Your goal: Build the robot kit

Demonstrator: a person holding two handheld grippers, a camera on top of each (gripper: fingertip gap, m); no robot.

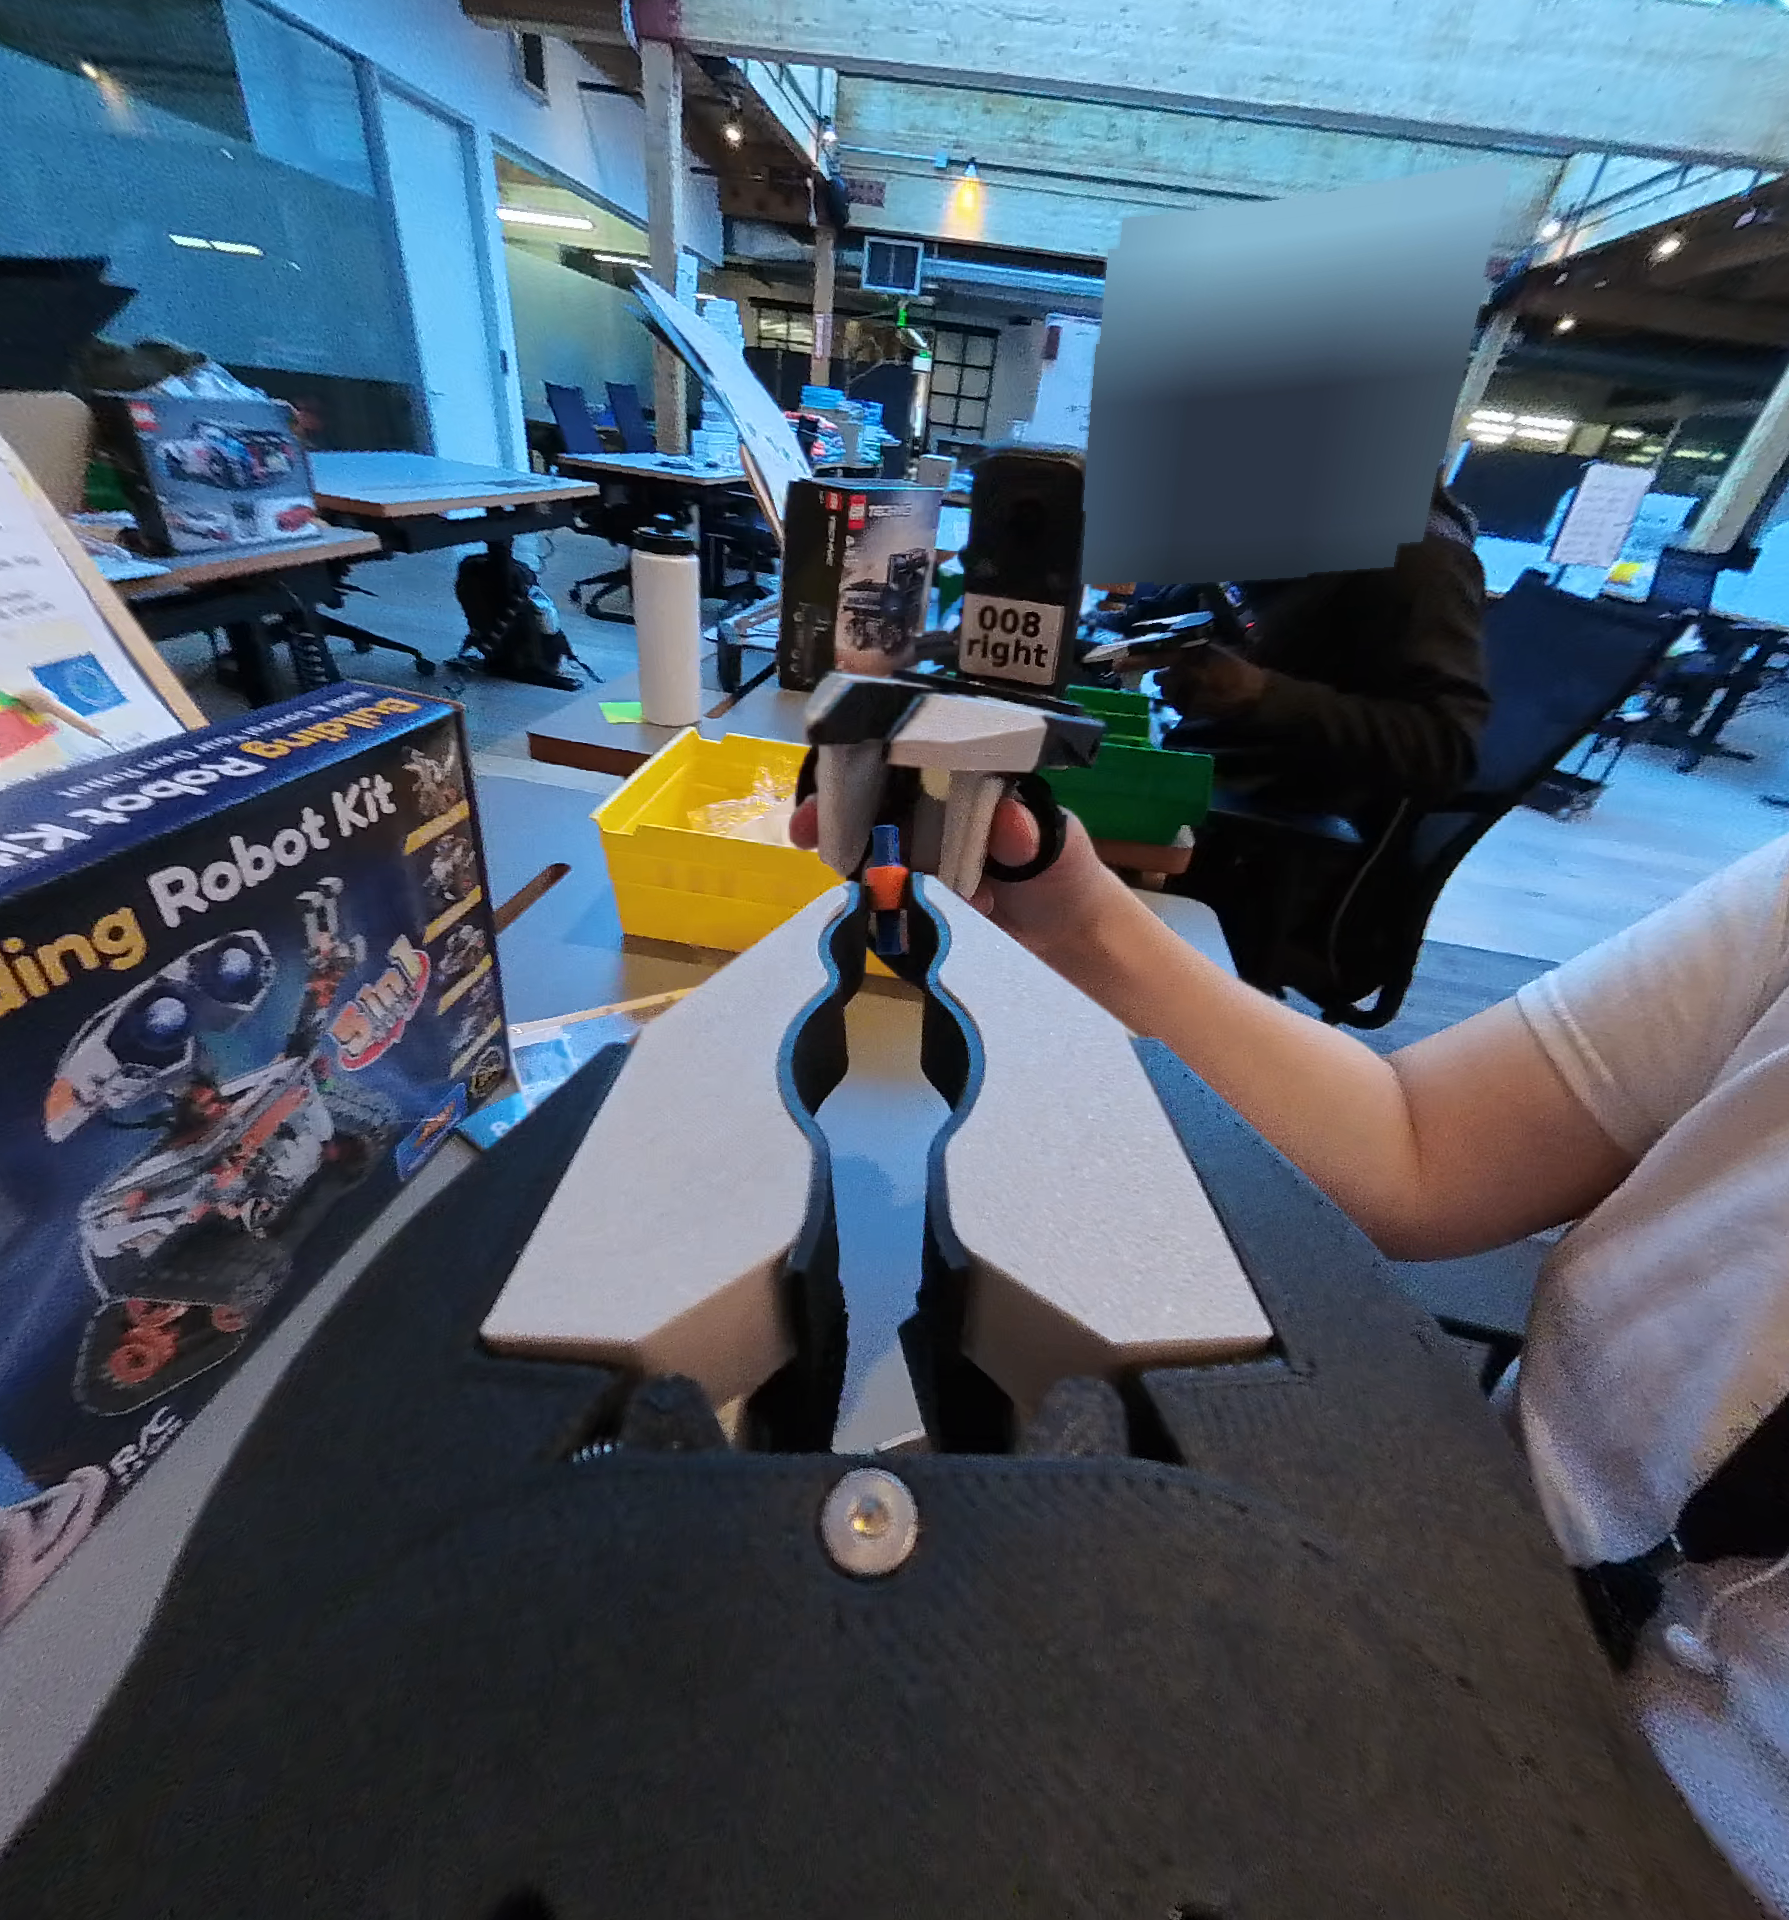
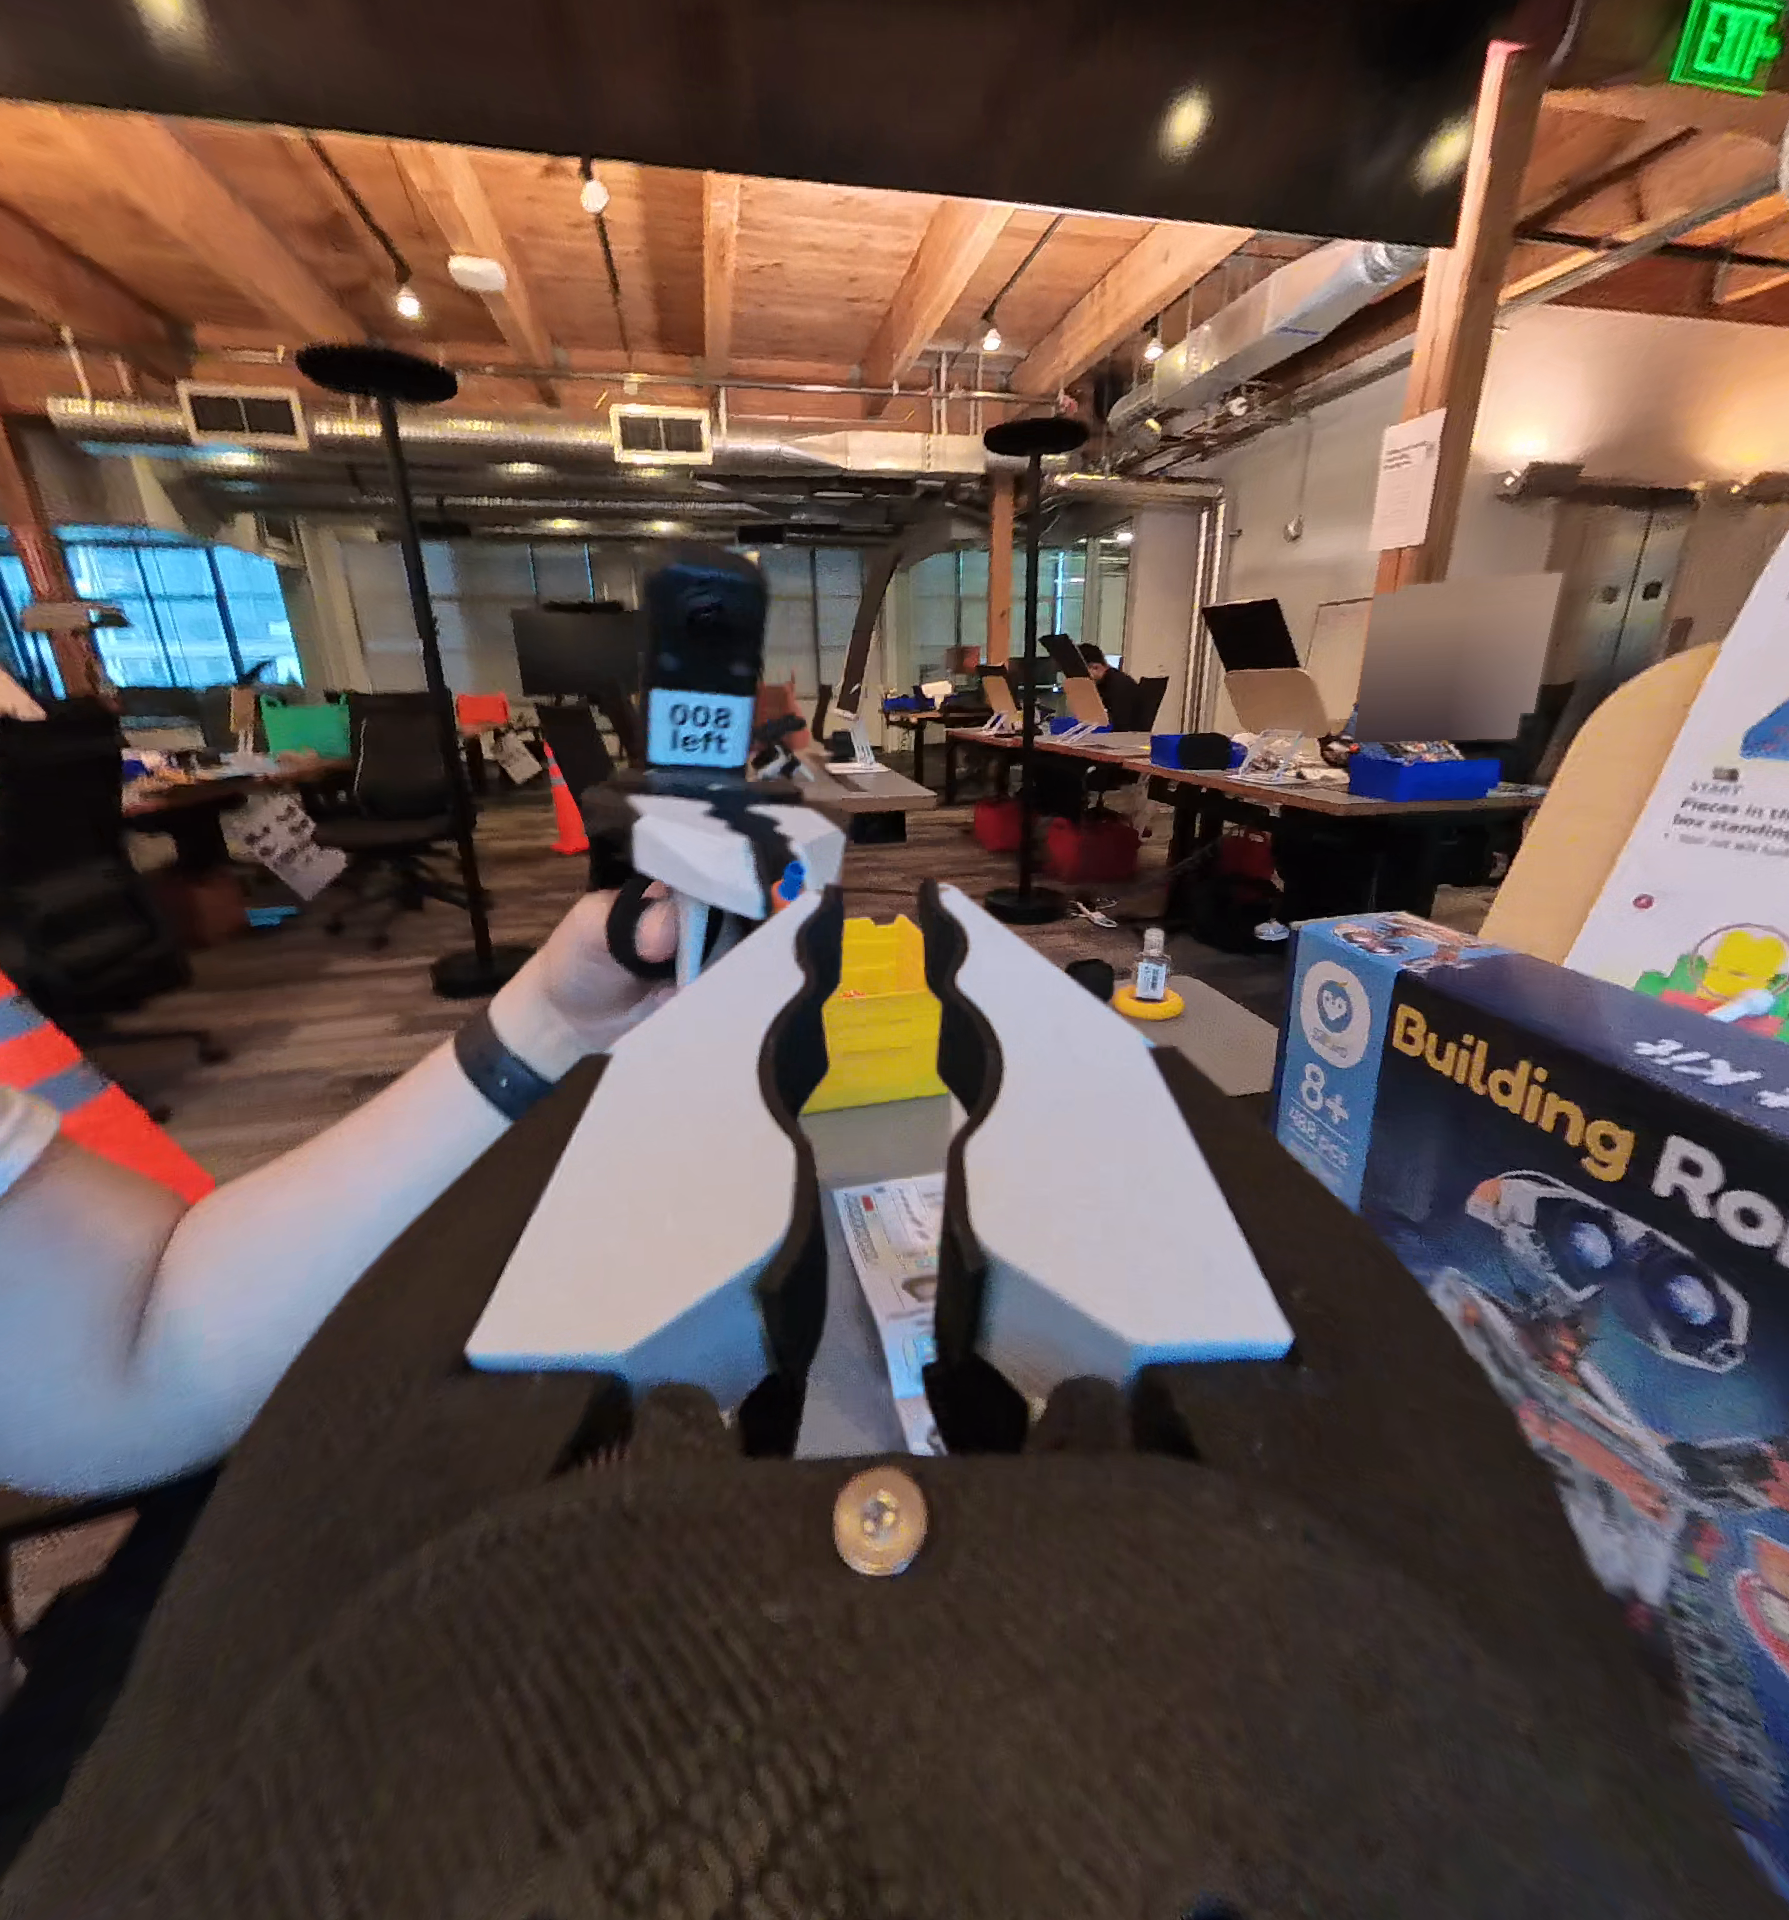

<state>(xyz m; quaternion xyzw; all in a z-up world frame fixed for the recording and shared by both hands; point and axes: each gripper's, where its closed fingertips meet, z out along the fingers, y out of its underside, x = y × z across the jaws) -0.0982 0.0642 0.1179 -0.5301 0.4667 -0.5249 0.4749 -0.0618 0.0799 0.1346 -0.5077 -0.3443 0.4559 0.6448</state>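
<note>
standing beside the grey table, i see a person holding both tools up in the air, tip to tip, over the desk. the left gripper has its fingers drawn close and pinches a small orange and blue piece right at the tips. from the other side that same piece peeks out at the left tool's nose, just beside the tip of the near finger.

the right gripper stands spread, and through the gap between its fingers the yellow bin and a printed leaflet on the tabletop show. i can see nothing between its fingers. the right hand wraps its grip, and the left hand, with a dark wristband, holds the other.

the yellow bin sits on the table beyond the raised tools, with a green bin further back. a dark blue toy kit box stands on the table to the left of the left tool; it looms close on the right in the right wrist view. farther off stand a white bottle and a tall black box. a small clear bottle rests on a yellow ring near the table's far edge.
</note>
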